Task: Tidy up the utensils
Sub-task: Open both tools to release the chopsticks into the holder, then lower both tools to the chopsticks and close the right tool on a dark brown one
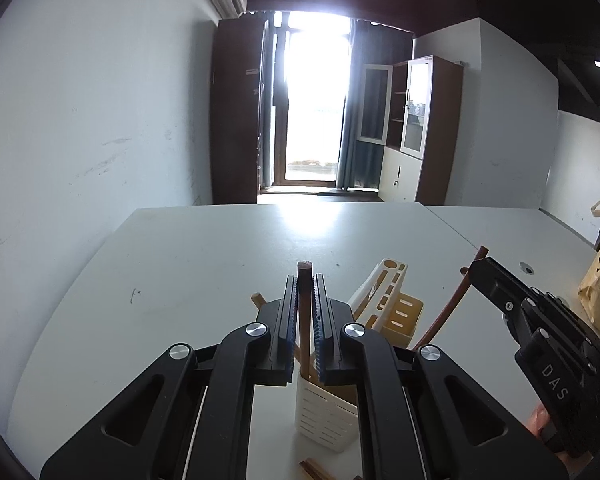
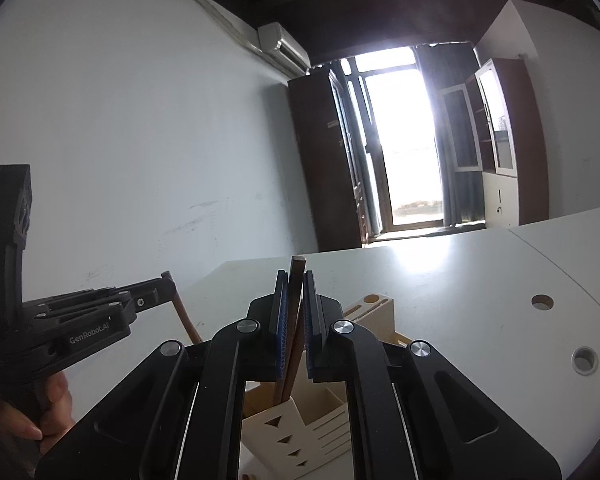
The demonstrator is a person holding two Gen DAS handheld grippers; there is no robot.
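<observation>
My left gripper (image 1: 304,292), at the lower centre of its own view, is clamped on a brown wooden utensil handle (image 1: 305,312) that runs down between the pads into the white slotted holder (image 1: 324,416) just below. My right gripper (image 2: 294,300) is likewise closed on a second wooden handle (image 2: 296,280), whose lower end sits in the cream compartment with triangular cut-outs (image 2: 284,428), at the bottom of that frame. Seen from the left camera, that right-hand utensil (image 1: 456,300) slants across the right of the picture.

I judge the step to be seating both utensils in the holder — each is partly in, neither released. The next move calls for easing each handle down until it rests on the bottom, then parting the pads without dragging the stick back out or tipping the light plastic holder.

Containers: the holder stands on the white table (image 1: 220,260) and has several compartments. Behind it a cream knife block (image 1: 384,280) leans, its slots apparently empty, beside a yellow slotted compartment (image 1: 402,316). A few loose wooden sticks (image 1: 314,470) lie at the bottom edge.
</observation>
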